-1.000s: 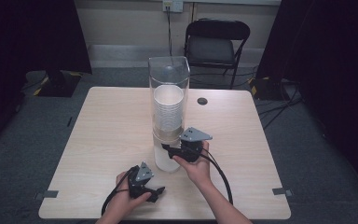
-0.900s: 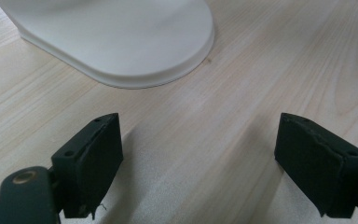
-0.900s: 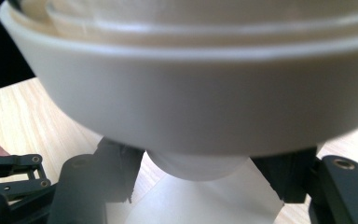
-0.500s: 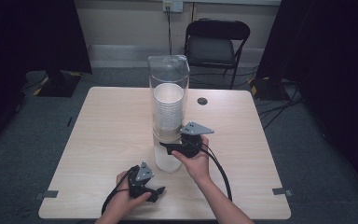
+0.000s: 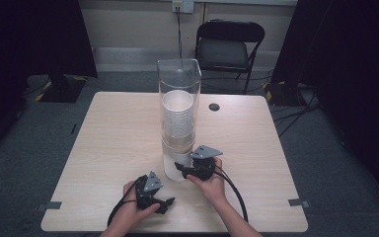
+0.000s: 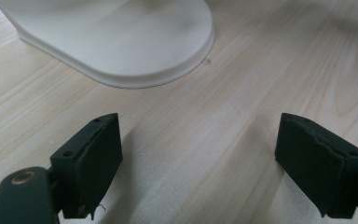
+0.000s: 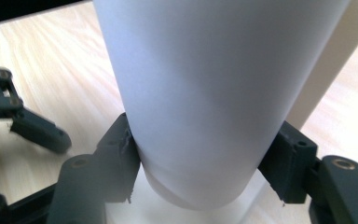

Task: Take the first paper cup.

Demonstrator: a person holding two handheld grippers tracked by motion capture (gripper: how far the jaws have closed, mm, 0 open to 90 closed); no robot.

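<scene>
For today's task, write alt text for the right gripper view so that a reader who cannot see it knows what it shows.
The right gripper has its two black jaws closed on the sides of a white paper cup that stands over a white base. Behind lies the light wooden table, with the left gripper at the left edge.

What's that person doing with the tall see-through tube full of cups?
A person is working a cup dispenser, a clear tube holding a stack of white cups, on a wooden table. The right gripper has its jaws around the bottom cup at the tube's base; they have just closed a little further. The left gripper rests open on the table, holding nothing.
</scene>
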